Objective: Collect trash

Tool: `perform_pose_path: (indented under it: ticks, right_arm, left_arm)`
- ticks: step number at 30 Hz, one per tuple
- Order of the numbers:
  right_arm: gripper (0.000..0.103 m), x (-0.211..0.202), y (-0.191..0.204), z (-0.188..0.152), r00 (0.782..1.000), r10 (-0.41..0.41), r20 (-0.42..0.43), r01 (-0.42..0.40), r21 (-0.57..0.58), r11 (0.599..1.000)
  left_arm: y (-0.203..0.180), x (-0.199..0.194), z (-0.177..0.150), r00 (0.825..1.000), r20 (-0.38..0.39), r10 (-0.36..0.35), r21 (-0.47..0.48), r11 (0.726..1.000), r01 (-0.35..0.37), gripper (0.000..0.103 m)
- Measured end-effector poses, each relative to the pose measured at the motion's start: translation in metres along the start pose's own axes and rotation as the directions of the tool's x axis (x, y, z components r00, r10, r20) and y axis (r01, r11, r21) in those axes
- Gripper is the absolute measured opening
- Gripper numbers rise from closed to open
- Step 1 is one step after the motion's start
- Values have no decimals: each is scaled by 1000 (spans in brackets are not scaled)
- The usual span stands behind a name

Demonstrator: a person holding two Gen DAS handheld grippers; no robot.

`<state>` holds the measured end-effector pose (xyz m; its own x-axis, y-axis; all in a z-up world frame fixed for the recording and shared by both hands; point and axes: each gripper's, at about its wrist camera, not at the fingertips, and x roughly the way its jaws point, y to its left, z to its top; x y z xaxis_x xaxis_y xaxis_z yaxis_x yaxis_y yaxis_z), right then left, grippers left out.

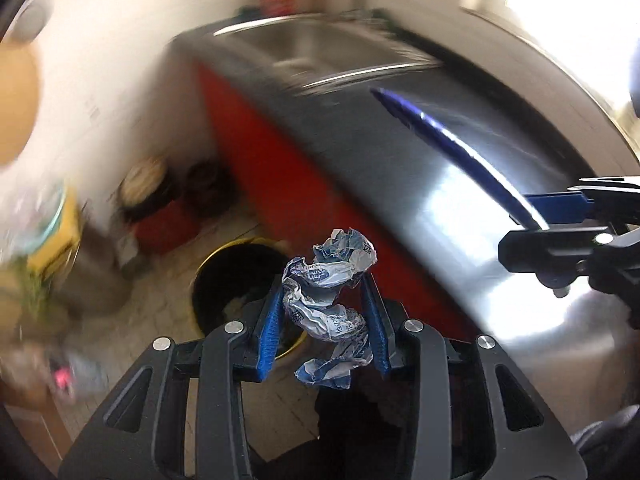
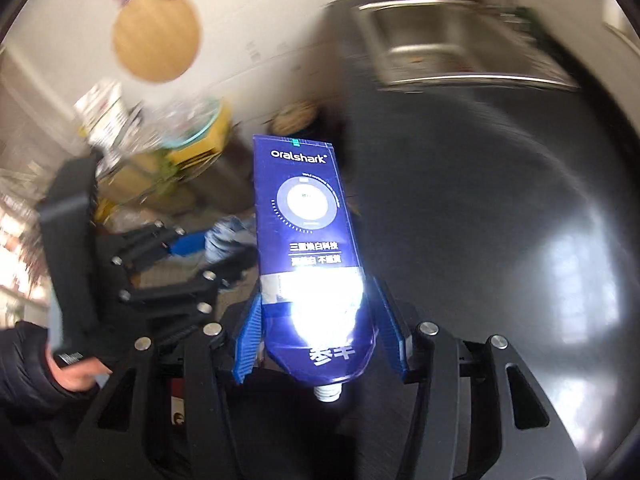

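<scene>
My left gripper (image 1: 322,286) is shut on a crumpled blue-and-white wrapper (image 1: 328,304), which hangs over the floor. Just beyond it on the floor stands a black bin with a yellow rim (image 1: 208,264). My right gripper (image 2: 318,296) is shut on a flattened blue toothpaste tube (image 2: 304,208), with its white neck toward the camera. In the left wrist view the right gripper (image 1: 520,222) and its tube (image 1: 452,140) are over the steel counter. In the right wrist view the left gripper (image 2: 216,254) and the wrapper (image 2: 224,238) are at the left.
A steel counter (image 1: 420,184) with a sink (image 2: 448,48) runs above a red cabinet front (image 1: 256,160). Blurred clutter, pots and a yellow box (image 1: 60,236) stand on the floor at left. A round wooden board (image 2: 156,36) hangs on the wall. A person's hand (image 2: 76,372) holds the left gripper.
</scene>
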<state>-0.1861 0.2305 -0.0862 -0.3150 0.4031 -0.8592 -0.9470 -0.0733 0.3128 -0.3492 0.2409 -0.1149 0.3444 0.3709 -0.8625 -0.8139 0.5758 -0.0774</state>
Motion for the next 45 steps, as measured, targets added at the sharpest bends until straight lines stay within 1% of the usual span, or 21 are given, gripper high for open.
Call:
perform_pose_path:
  ticks: [3,6,9,13,17,18,19,20,21,27,31,32,33,34,35,38,39,41,42,44,45]
  right_arm:
    - [51,37,18,20,998,12,-55,-14,-37,999]
    - [51,80,25,41,994,11,-112,-16,-41,999]
    - [51,116,32,61,988,-9,-154,1,-53,999]
    - [51,150,31,82,980,-15,-197,4,-56,998]
    - [52,165,28,94,977,-35,-212,22,-64,998]
    - [56,171,28,97,974,-33,-225,20,-60,998]
    - [71,173,27,100,973,-39,-227,27,-58,998]
    - [76,174,27,104,976,-41,-216,29,-58,998]
    - [80,173,28,105,978,-36,-207,25,-58,998]
    - [80,164,23,102,978,-31,-205,19,-62,998]
    - [81,133,19,95,986,-34,-164,24,-60,998]
    - [81,122,17,93,989,-38,-146,30,-54,998]
    - [85,110,14,90,991,-43,-126,38,-47,998]
    - [90,91,7,85,994,-51,-92,48,-33,998]
    - [91,73,0,80,996,-64,-61,63,-19,998]
    - [95,7,-29,52,988,-151,37,150,40,988]
    - [96,-15,-40,41,980,-190,64,185,68,980]
    - [96,-62,-63,8,944,-311,110,296,136,946]
    - [96,-82,-73,-9,921,-369,123,348,166,923]
    - [96,-126,-96,-51,864,-487,126,444,262,857]
    - [96,-145,-107,-73,838,-533,116,478,317,819]
  left_arm:
    - [43,18,-13,999,-21,31,-121,992,-34,37]
    - [71,41,-16,998,-35,52,-191,980,-58,37]
    - [93,63,-15,998,-47,47,-246,968,-57,37]
    - [116,87,-10,998,-56,41,-266,962,-54,37]
    - [131,106,-7,998,-62,21,-277,960,-37,39]
    - [133,109,-6,998,-66,18,-279,960,-36,51]
    - [137,115,-6,997,-74,18,-283,958,-38,62]
    - [139,117,-6,996,-77,34,-287,956,-55,78]
    - [140,118,-6,997,-72,38,-292,955,-57,79]
    - [140,117,-11,996,-84,31,-292,955,-54,79]
    - [130,105,-7,996,-80,34,-273,960,-55,81]
    - [125,99,-3,996,-74,39,-262,963,-57,84]
    - [120,94,1,996,-74,48,-253,965,-65,88]
    - [113,88,7,995,-77,63,-235,969,-80,90]
    - [104,81,14,995,-72,73,-217,972,-87,92]
    - [56,55,41,998,-24,57,-111,992,-59,96]
    - [38,49,51,999,-9,41,-67,997,-42,96]
    - [-4,37,68,1000,7,-19,27,999,19,96]
    - [-21,34,75,999,9,-43,62,997,43,96]
    - [-72,27,91,994,6,-109,154,982,107,96]
    - [-105,22,100,988,5,-153,212,966,149,96]
